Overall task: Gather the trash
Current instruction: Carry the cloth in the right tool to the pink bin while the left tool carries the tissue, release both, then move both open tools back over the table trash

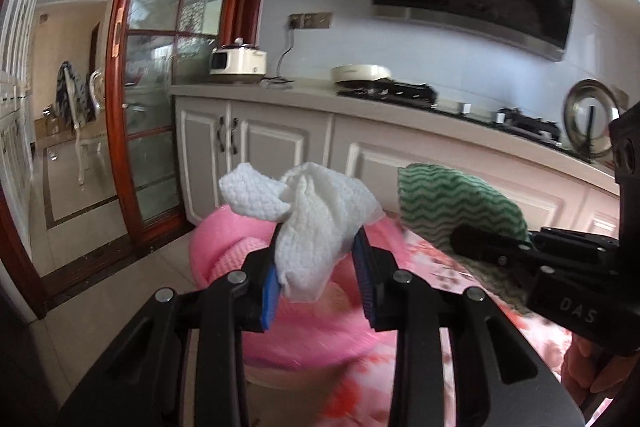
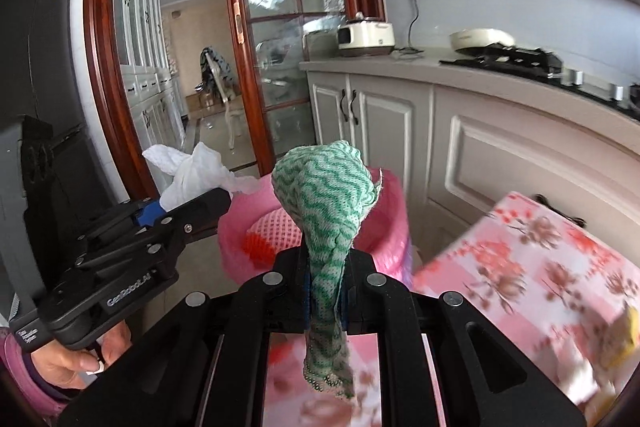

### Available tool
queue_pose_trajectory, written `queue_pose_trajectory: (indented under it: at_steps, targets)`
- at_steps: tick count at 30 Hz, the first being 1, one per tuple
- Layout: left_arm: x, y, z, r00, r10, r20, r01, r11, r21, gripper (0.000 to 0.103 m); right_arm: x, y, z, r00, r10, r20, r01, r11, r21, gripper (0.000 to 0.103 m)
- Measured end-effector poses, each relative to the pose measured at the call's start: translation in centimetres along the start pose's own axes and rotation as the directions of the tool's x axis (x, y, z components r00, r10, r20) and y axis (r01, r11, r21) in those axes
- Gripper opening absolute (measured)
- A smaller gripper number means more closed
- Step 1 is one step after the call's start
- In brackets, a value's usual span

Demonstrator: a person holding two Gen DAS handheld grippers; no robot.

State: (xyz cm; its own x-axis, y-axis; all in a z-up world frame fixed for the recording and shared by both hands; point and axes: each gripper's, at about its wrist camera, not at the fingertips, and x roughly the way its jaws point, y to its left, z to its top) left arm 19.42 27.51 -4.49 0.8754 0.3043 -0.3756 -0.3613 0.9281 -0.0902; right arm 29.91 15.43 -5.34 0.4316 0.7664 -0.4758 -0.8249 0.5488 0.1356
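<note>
My left gripper is shut on a crumpled white paper towel and holds it above a bin lined with a pink bag. In the right wrist view the left gripper and its white towel show at the left. My right gripper is shut on a green-and-white wavy cloth, held up just in front of the pink-lined bin. That cloth and the right gripper also show at the right of the left wrist view. A pink mesh wrap and something red lie inside the bin.
A table with a pink floral cloth lies below and right of the grippers. Grey-white kitchen cabinets and a counter with a rice cooker and gas hob stand behind. A red-framed glass sliding door opens left.
</note>
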Motion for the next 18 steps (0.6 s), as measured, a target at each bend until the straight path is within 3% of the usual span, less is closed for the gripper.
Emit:
queue_pose_trajectory:
  at_steps: [6, 7, 9, 10, 11, 15, 18]
  targets:
    - [4.8, 3.2, 0.9, 0.999, 0.030, -0.039, -0.031, 0.999, -0.031, 0.034, 5.3, -0.7, 1.7, 0.998, 0.051, -0.035, -0.050, 0.999, 0.011, 0.012]
    - [5.5, 3.7, 0.9, 0.998, 0.033, -0.046, -0.034, 0.999, -0.039, 0.037, 5.9, -0.8, 1.8, 0.998, 0.057, -0.038, -0.056, 0.998, 0.011, 0.014]
    - [6.6, 4.6, 0.9, 0.997, 0.048, -0.055, -0.051, 0.998, -0.045, 0.054, 7.2, -1.1, 2.0, 0.996, 0.068, -0.059, -0.068, 0.998, 0.012, 0.015]
    - [7.1, 5.1, 0.8, 0.996, 0.066, -0.053, -0.069, 0.996, -0.052, 0.066, 7.9, -1.3, 1.9, 0.994, 0.079, -0.075, -0.078, 0.997, 0.016, 0.018]
    - [7.4, 5.6, 0.7, 0.995, 0.083, -0.046, -0.086, 0.994, -0.062, 0.071, 8.3, -1.5, 1.8, 0.993, 0.079, -0.082, -0.078, 0.997, 0.019, 0.022]
    - [7.9, 6.9, -0.1, 0.990, 0.129, -0.062, -0.133, 0.988, -0.075, 0.074, 8.2, -2.9, 1.0, 0.995, 0.081, -0.066, -0.077, 0.995, 0.062, 0.050]
    - [7.5, 7.5, -1.0, 0.986, 0.147, -0.074, -0.154, 0.983, -0.097, 0.076, 7.6, -3.6, 0.6, 0.996, 0.069, -0.065, -0.064, 0.995, 0.081, 0.050]
